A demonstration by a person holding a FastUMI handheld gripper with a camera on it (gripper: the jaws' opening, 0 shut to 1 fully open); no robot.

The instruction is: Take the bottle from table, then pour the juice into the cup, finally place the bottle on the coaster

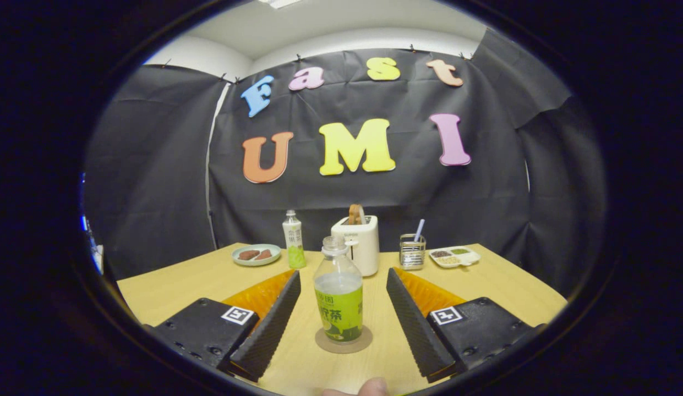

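— Where was the claw [341, 324] when you looked?

— Low over the desk [170, 291], spread wide, both fingers [269, 324] clear of everything. A fingertip of the person [371, 386] showed just below it.

— And the bottle?

— The bottle [338, 294] stood between the fingers, touching neither. It was upright, long axis vertical, neck pointing straight up, with no cap that I could make out. It sat on the round coaster [343, 341], green label facing the claw, pale liquid reaching to about the top of the label.

— What lay beyond it?

— Just behind it, a white toaster [359, 245] with bread in the slot. Left of that stood a second bottle [293, 241], capped and upright, then a plate [257, 254] with brown pieces. To the right were a wire holder [412, 251] and a divided tray [454, 256], near the black cloth wall [154, 181].
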